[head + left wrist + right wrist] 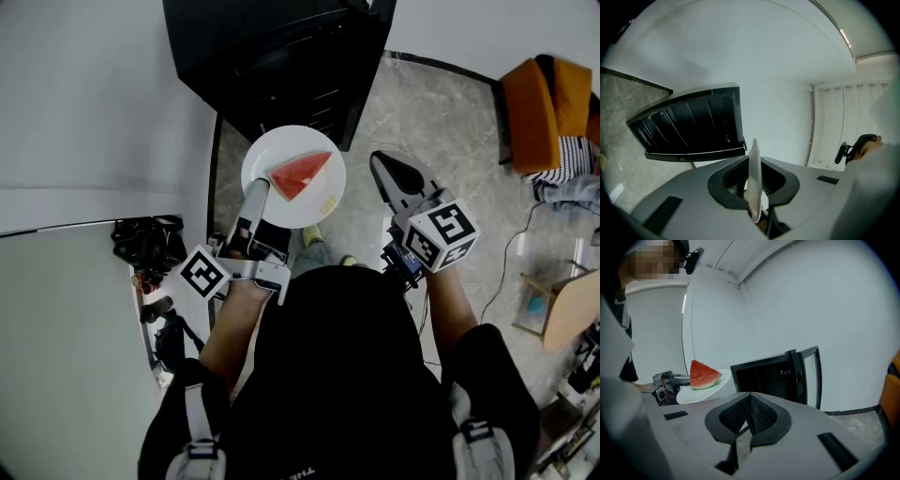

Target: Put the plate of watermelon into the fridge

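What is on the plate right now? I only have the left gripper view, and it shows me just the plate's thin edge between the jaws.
Observer: One wedge of watermelon lies on the plate, as the head view shows.
Operator: Is the right gripper carrying anything?
Observer: No. The right gripper has its jaws together with nothing between them.
Operator: Is it touching the plate?
Observer: No. In the head view it is to the right of the plate and clear of it. Only the left gripper grips the rim.
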Available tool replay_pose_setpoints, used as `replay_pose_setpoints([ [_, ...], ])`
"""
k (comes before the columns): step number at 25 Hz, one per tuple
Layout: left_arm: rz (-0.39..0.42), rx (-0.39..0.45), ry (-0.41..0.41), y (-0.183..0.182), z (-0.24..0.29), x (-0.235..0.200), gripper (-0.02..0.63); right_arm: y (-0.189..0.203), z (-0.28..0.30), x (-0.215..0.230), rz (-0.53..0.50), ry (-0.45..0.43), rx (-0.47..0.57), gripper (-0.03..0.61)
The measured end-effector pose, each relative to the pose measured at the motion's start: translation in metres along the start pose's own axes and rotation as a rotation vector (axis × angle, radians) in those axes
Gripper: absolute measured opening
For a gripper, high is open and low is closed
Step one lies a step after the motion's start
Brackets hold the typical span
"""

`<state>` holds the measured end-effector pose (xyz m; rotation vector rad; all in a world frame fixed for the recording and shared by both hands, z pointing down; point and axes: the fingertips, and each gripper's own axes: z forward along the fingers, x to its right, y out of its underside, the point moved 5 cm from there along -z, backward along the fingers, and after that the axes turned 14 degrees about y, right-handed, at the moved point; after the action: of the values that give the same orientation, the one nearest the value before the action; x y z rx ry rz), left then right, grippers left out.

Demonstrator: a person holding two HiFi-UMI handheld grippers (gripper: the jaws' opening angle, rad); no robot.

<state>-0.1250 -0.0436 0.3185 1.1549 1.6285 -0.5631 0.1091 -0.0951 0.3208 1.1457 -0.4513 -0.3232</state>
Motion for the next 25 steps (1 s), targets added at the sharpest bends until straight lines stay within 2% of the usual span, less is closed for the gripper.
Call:
replay_pose_setpoints([
  [5, 0.007, -0.01, 0.017, -0.004, 0.002, 0.002, 0.046, -0.002, 0.0, -0.001, -0.007, 0.003, 0.013, 0.012],
  [11, -0.013, -0.012, 0.01, -0.044, 0.0, -0.016, 0.046, -0.007, 0.038, -0.021, -0.013, 0.016, 0.004, 0.012],
  [25, -0.039, -0.022, 0.028, -0.068, -0.001, -0.027, 0.046, -0.007, 0.053, -0.032, -0.033, 0.048, -0.006, 0.012],
])
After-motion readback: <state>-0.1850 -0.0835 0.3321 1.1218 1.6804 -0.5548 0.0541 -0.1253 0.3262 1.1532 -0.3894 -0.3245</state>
